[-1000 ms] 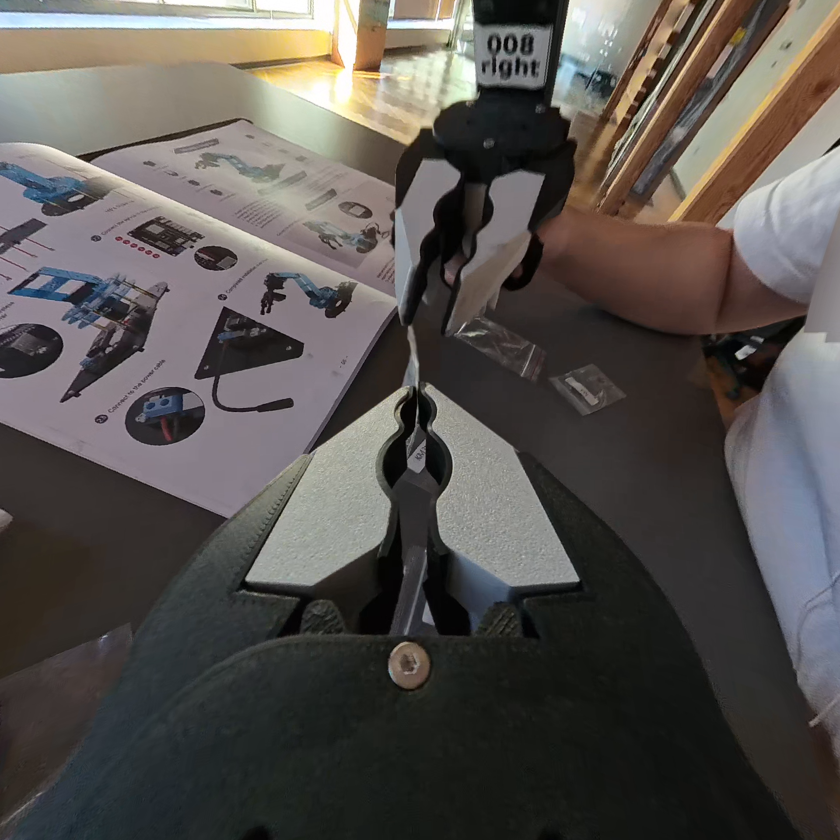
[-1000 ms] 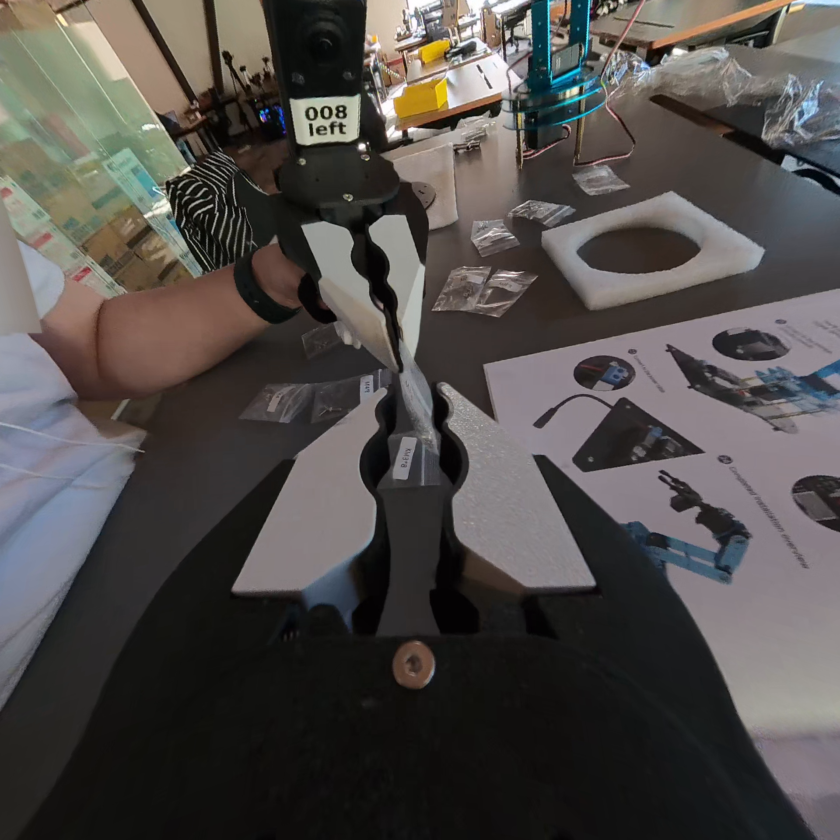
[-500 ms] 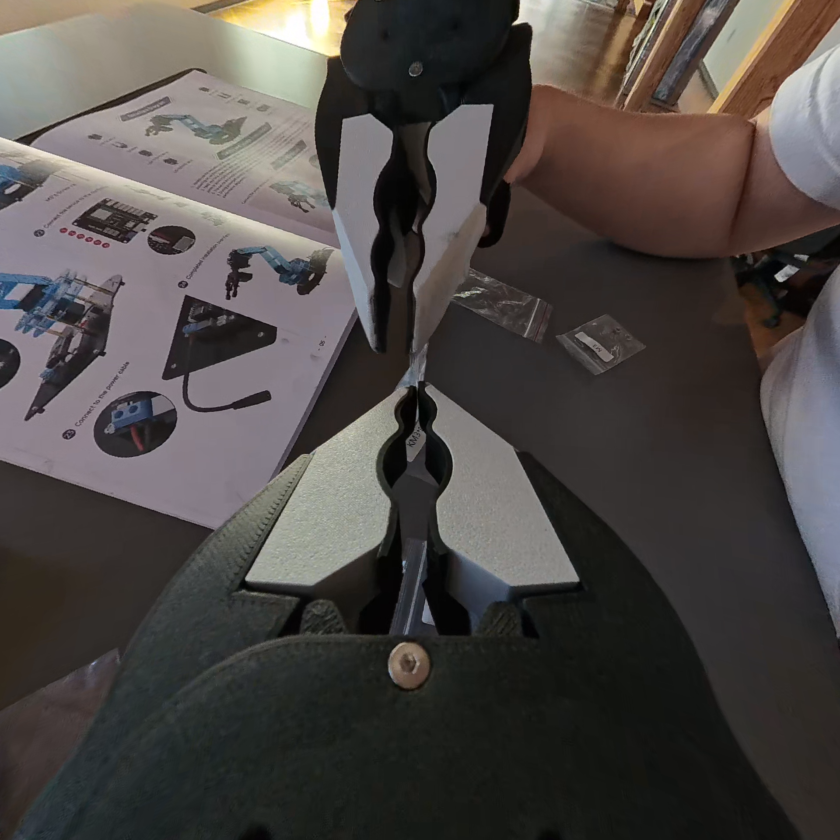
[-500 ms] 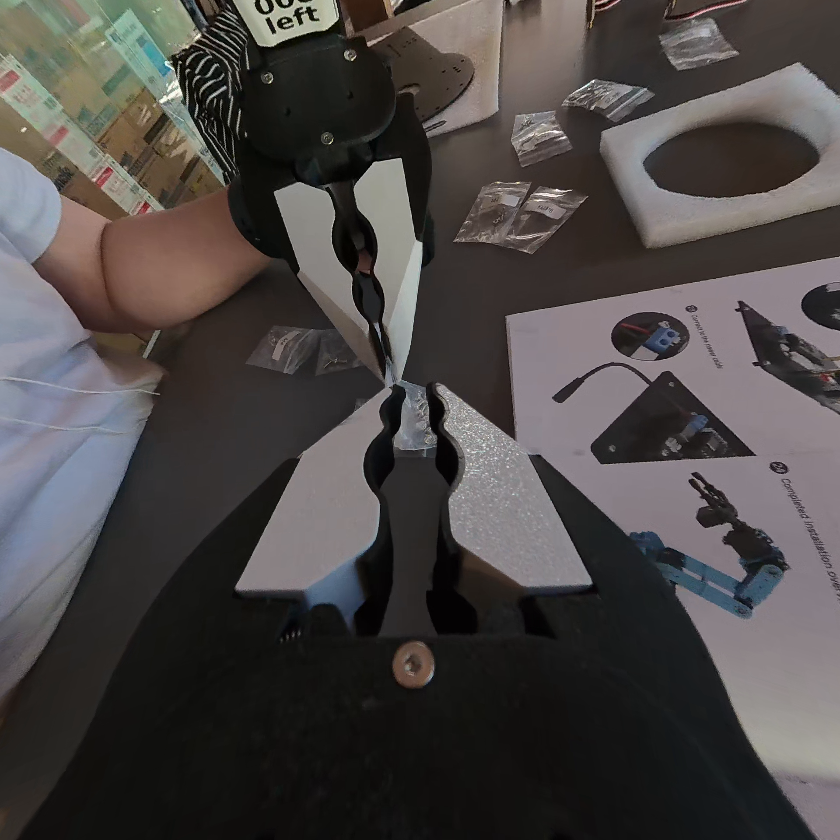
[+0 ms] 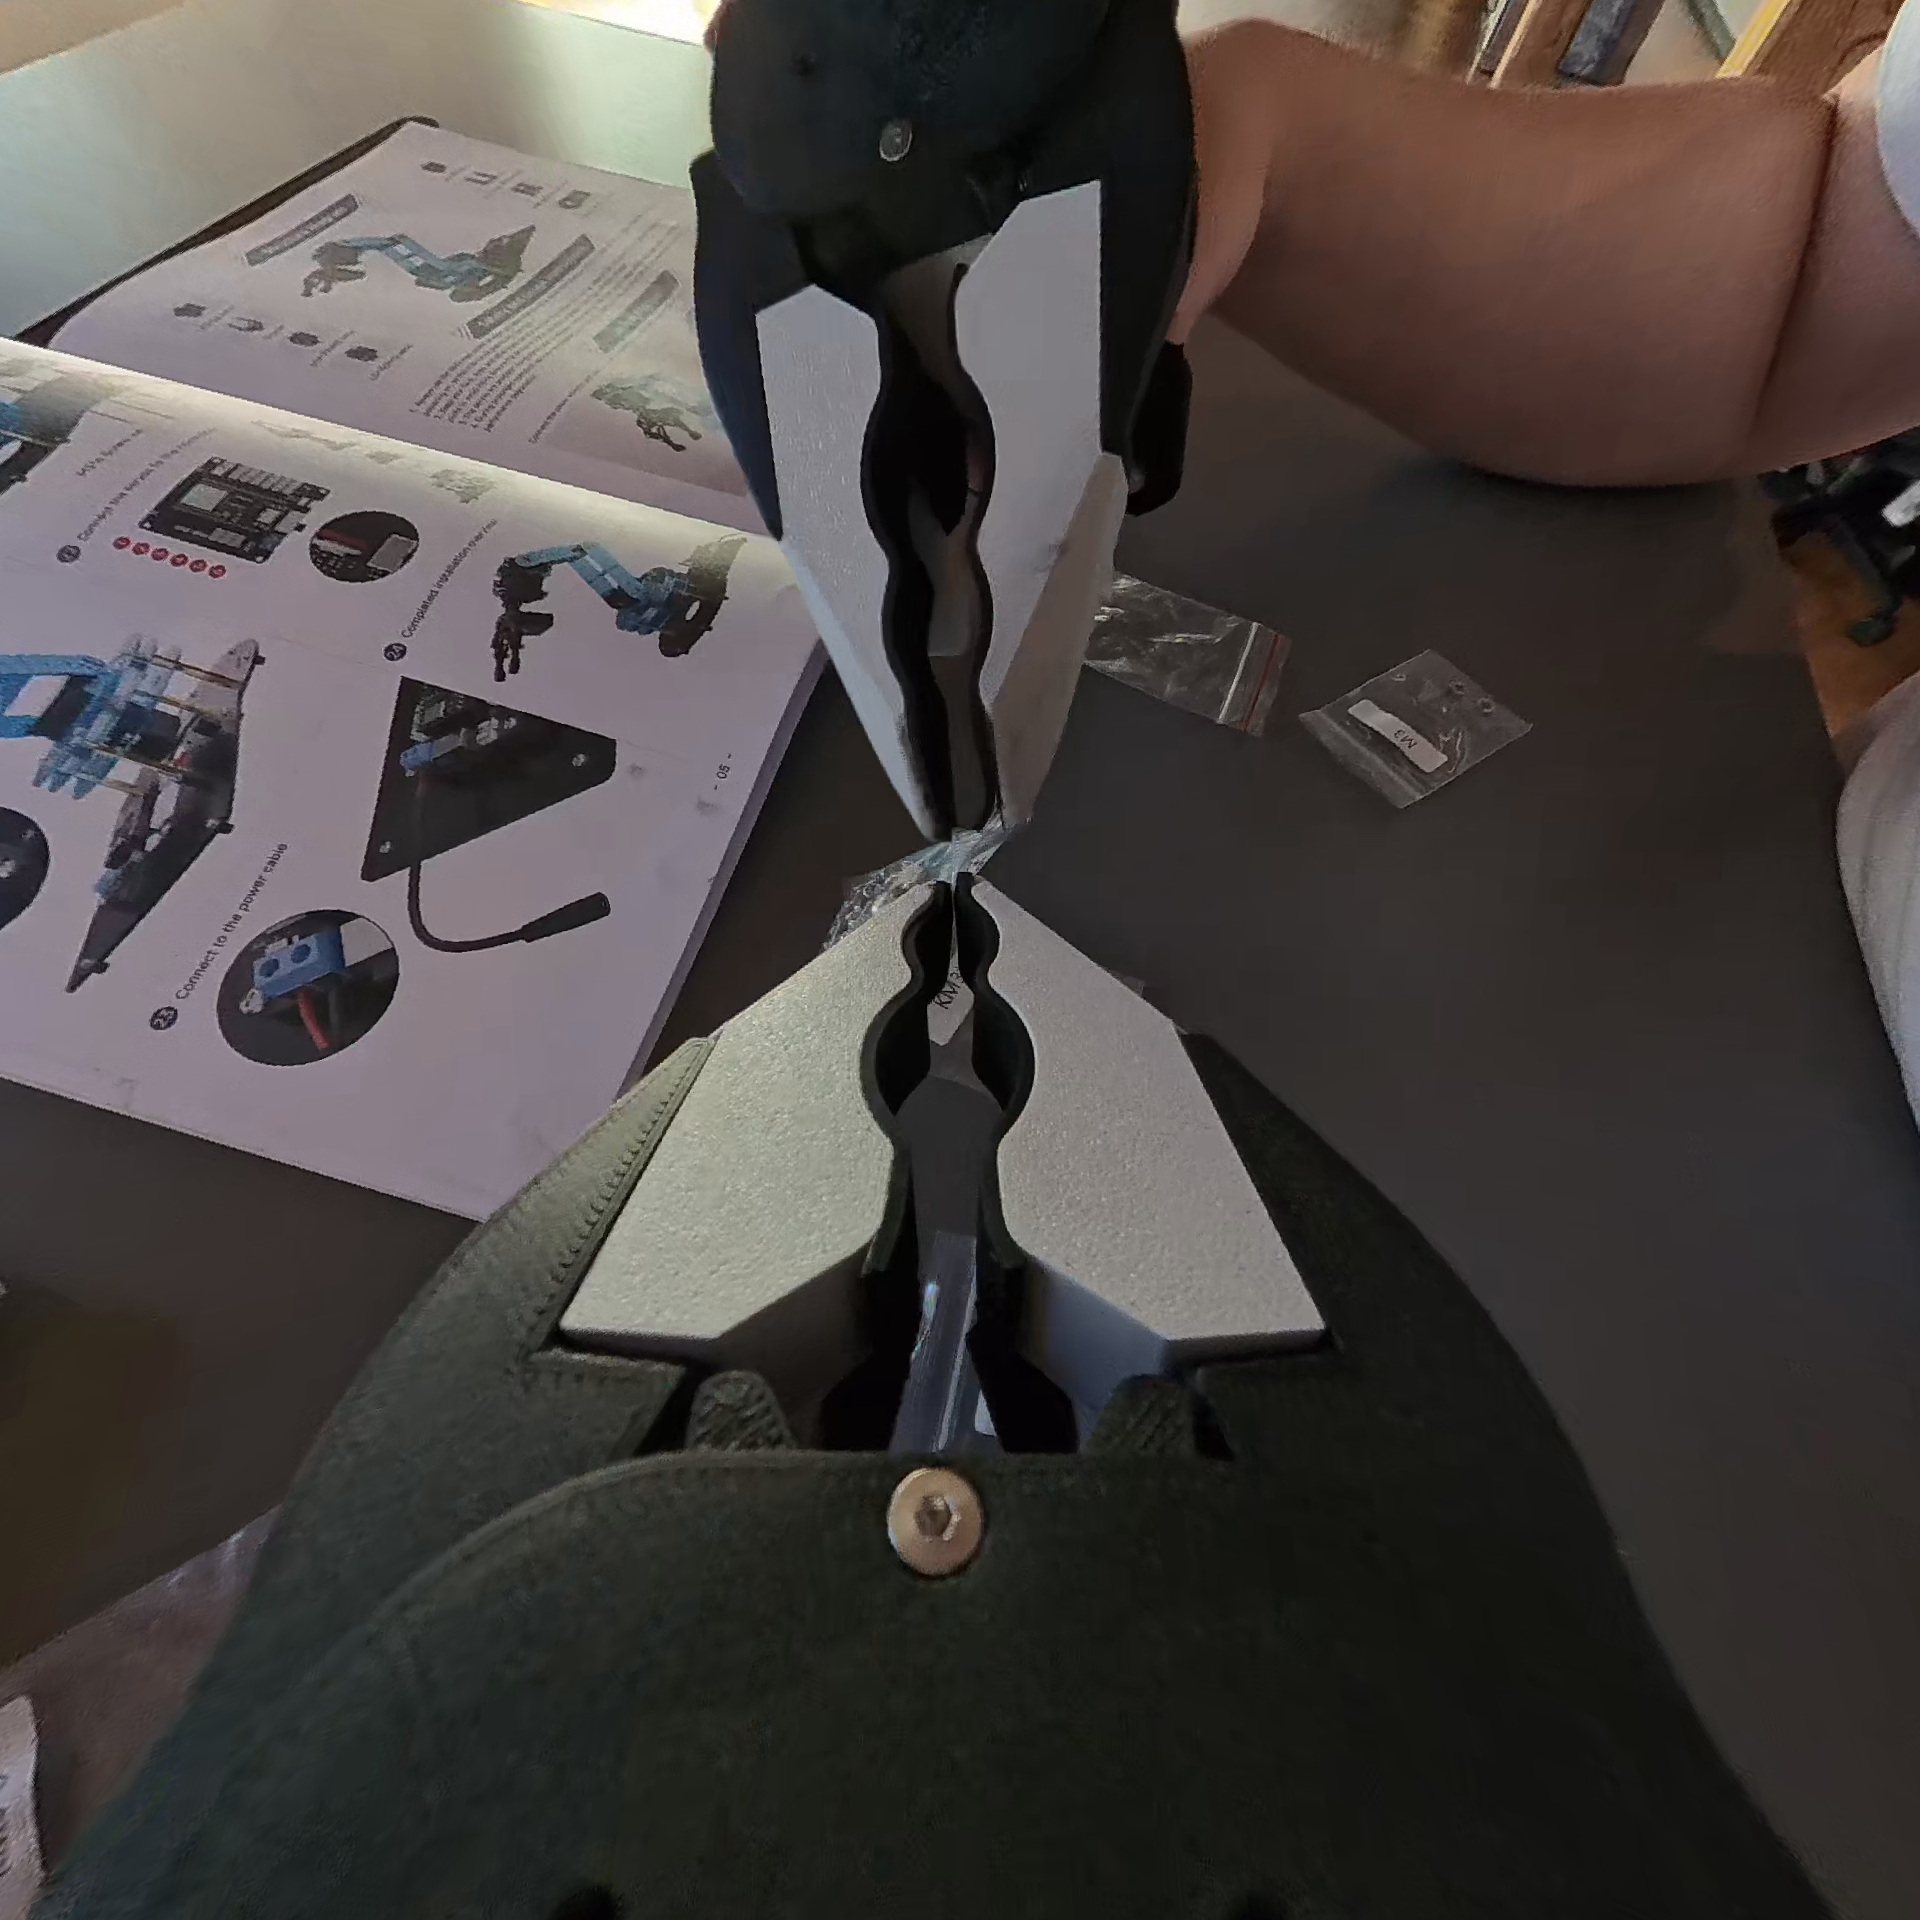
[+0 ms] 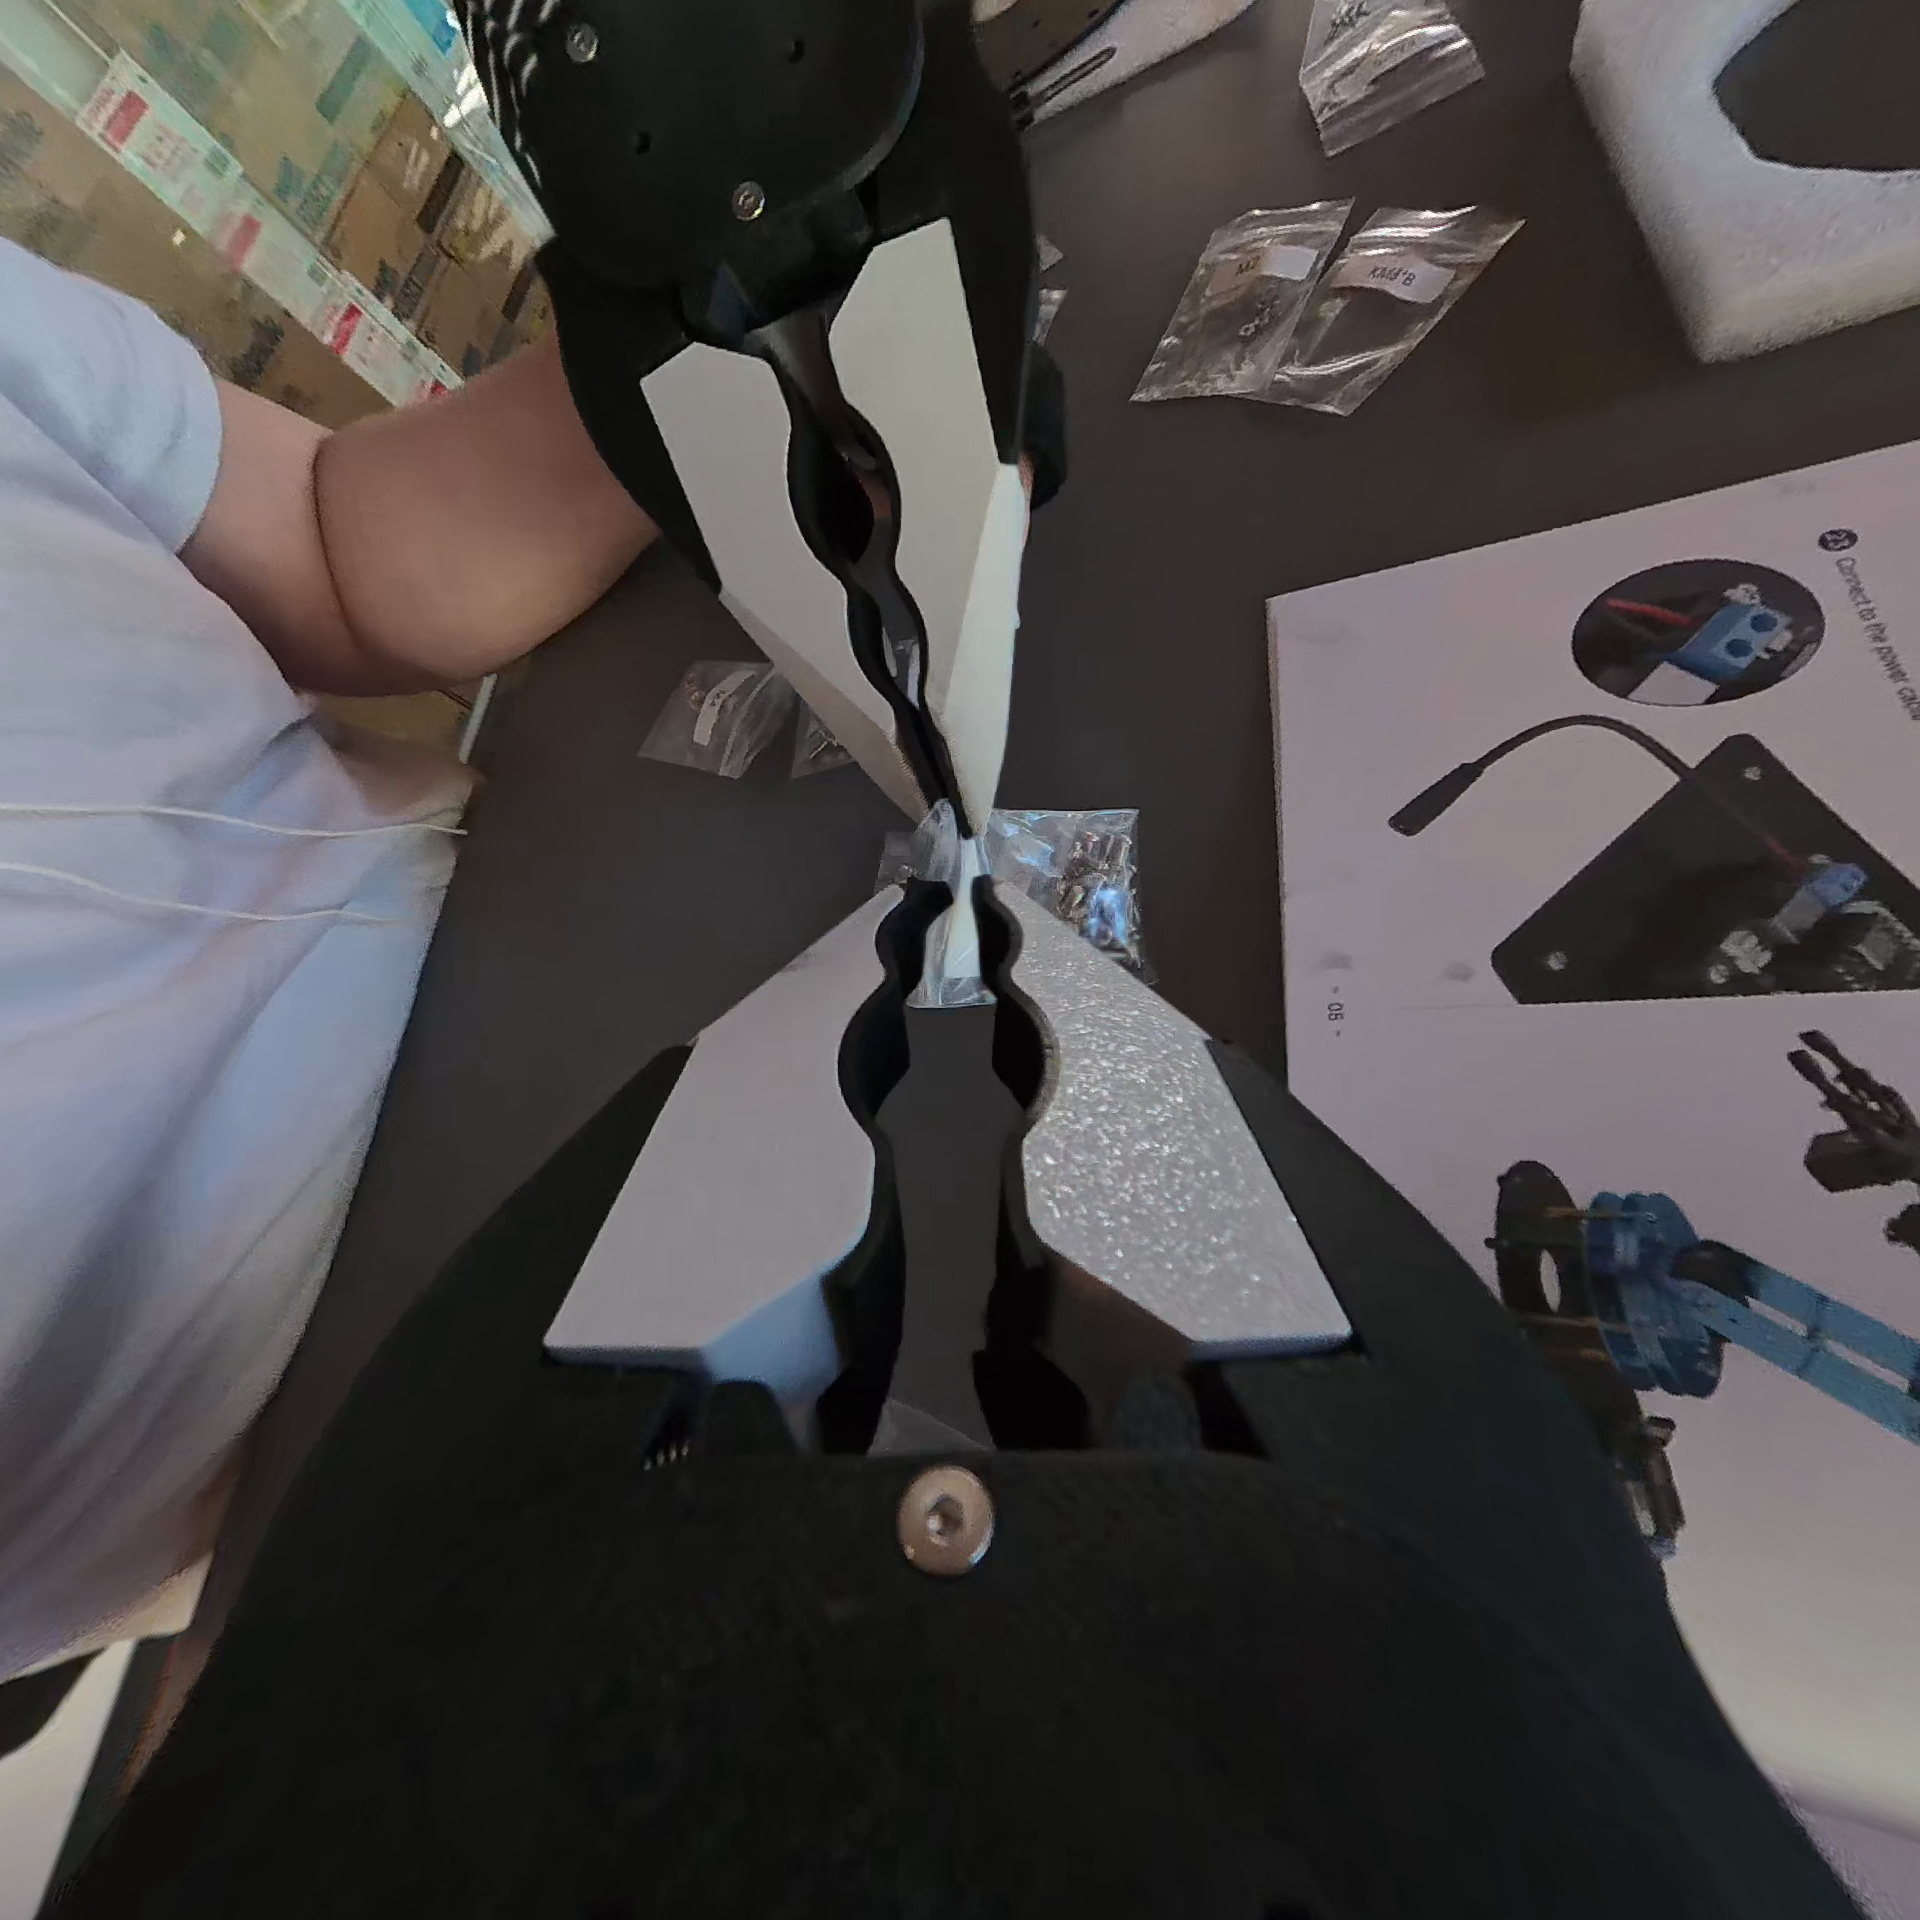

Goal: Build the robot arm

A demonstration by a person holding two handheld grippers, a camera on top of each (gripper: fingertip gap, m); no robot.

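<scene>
Left wrist view: our left tongs [image 5: 954,883] clench a small clear bag [image 5: 940,862]; right tongs [image 5: 961,816] meet them tip to tip, gripping the same bag. Open manual [image 5: 312,675] left of tongs.

Right wrist view: our right tongs [image 6: 951,888] pinch the bag [image 6: 1049,862] above the worktop [image 6: 665,935], left tongs [image 6: 951,821] clamped opposite; screws inside, bag just right of the tips.

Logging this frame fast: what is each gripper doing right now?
Left gripper: shut on the small clear plastic bag of screws.
Right gripper: shut on the same bag.
</scene>
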